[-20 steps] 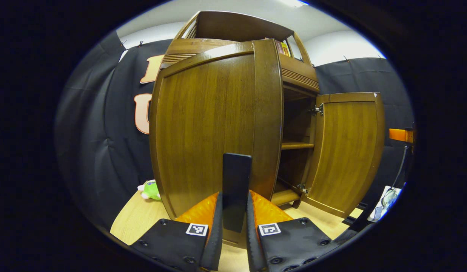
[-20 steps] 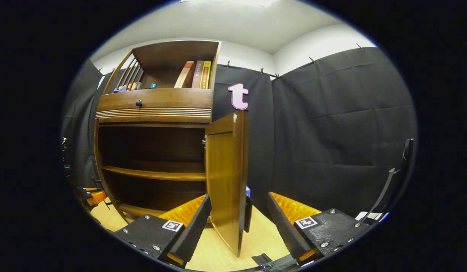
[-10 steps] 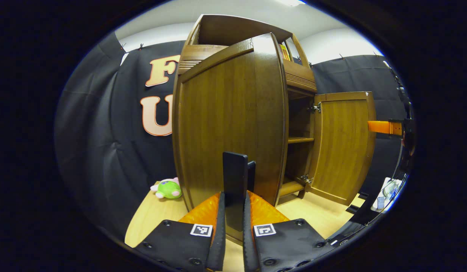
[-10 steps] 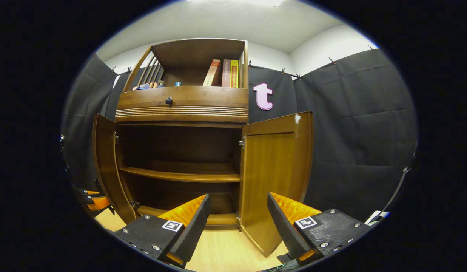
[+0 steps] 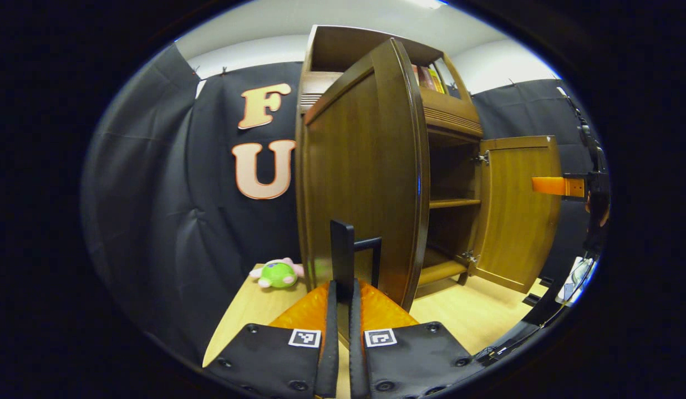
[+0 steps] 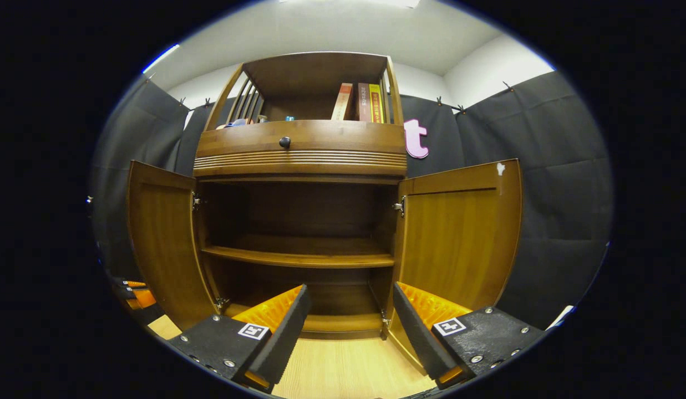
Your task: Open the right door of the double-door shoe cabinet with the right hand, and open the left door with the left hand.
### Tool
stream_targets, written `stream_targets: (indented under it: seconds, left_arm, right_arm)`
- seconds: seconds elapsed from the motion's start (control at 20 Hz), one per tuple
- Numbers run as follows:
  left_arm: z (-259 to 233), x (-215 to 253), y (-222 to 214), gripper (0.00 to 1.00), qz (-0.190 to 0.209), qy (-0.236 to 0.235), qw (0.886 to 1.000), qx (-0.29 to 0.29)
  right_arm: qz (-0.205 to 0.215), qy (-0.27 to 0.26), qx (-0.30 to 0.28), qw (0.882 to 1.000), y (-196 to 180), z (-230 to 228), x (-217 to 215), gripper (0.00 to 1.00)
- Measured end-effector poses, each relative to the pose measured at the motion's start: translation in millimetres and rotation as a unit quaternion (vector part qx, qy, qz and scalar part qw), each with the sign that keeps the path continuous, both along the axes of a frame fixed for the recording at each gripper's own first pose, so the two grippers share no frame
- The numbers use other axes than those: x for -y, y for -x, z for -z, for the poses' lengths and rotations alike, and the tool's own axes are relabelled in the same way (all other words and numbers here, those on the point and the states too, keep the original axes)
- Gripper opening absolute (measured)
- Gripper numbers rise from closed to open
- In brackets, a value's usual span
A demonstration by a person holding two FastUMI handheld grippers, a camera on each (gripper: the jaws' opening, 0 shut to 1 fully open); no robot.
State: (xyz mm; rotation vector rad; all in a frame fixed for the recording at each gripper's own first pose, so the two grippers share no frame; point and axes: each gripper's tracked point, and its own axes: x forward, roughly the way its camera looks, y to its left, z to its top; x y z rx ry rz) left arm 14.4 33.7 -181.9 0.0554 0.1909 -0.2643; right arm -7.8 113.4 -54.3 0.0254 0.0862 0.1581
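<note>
The brown wooden shoe cabinet [image 6: 301, 149] stands with both doors swung out. In the left gripper view the left door [image 5: 359, 177] is seen almost edge-on. My left gripper [image 5: 343, 299] is shut on that door's black handle [image 5: 343, 249]. The right door [image 5: 517, 216] hangs open beyond it, with an orange finger [image 5: 553, 185] of the other gripper beside it. In the right gripper view my right gripper [image 6: 348, 310] is open with nothing between its fingers, facing the cabinet's inside between the left door [image 6: 159, 244] and the right door [image 6: 459, 238].
A green plush toy [image 5: 277, 273] lies on the light wooden floor [image 5: 476, 321] left of the cabinet. Books [image 6: 362, 102] stand on the top shelf above a drawer with a dark knob [image 6: 285, 142]. One bare shelf [image 6: 298, 257] crosses the inside.
The left door has swung farther out with my left gripper on its handle. My right gripper has come off the right door's edge and turned to face the cabinet's front.
</note>
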Motion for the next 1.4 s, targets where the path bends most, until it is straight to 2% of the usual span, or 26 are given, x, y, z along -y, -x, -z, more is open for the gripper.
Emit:
stream_targets:
  seconds: [0.2,0.45,0.9,1.15,1.4]
  left_arm:
    - [-0.4,-18.4,2.1,0.15,-0.007,0.023,1.000,-0.010]
    - [1.7,-24.0,2.5,0.14,0.000,0.011,1.000,-0.007]
    - [1.1,-60.3,-4.3,0.14,-0.031,0.022,0.999,-0.009]
    - [0.1,-76.2,-4.1,0.13,-0.039,0.010,0.999,-0.006]
    - [-4.5,-89.3,-0.7,0.11,-0.056,0.040,0.998,-0.008]
  right_arm:
    - [-0.014,-0.009,-0.007,1.000,-1.1,3.8,-15.1,1.00]
    - [-0.022,-0.004,-0.003,1.000,-7.0,2.6,-25.1,1.00]
    - [-0.027,0.001,-0.010,1.000,-13.5,10.4,-31.1,1.00]
    - [-0.031,-0.002,-0.011,0.999,-15.0,9.6,-34.8,1.00]
    - [-0.040,-0.003,-0.014,0.999,-13.5,11.1,-42.5,1.00]
